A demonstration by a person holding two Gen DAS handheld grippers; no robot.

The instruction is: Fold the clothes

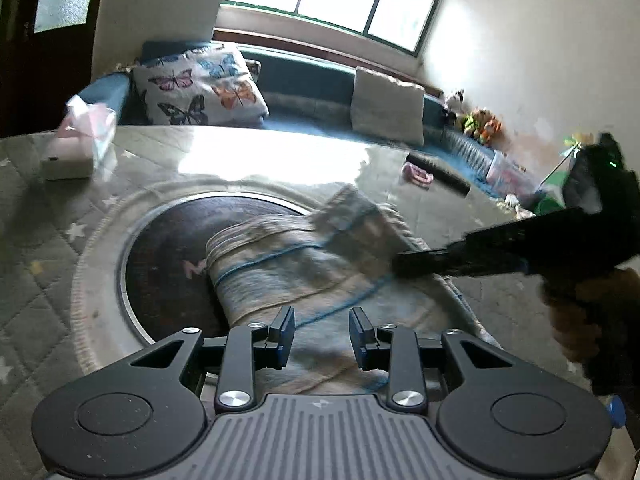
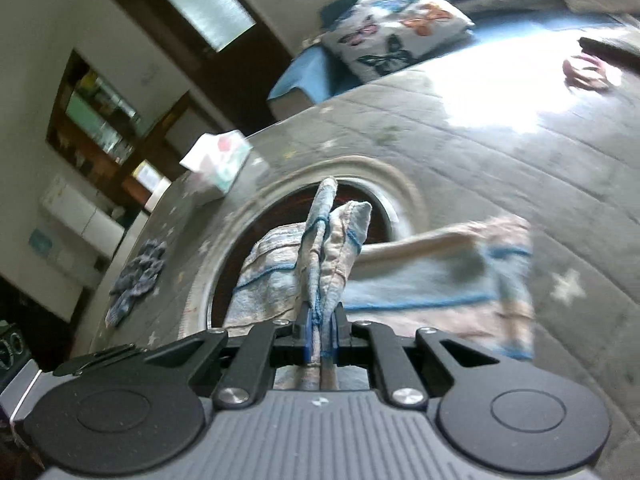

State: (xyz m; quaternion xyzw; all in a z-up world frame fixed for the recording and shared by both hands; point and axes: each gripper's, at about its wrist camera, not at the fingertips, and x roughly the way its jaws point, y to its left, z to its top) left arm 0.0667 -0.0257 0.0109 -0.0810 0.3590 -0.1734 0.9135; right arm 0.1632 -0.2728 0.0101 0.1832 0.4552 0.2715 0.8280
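Both tongs blur: left gripper (image 1: 322,326) gapes empty, right gripper (image 2: 320,320) pinches the striped cloth (image 2: 324,240).

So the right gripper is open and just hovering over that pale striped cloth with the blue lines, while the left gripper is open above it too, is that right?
Not quite. The right gripper is not open: in the right wrist view its jaws are shut on a bunched fold of the pale striped cloth with blue lines, lifting it. The left gripper is indeed open above the cloth, as the left wrist view shows.
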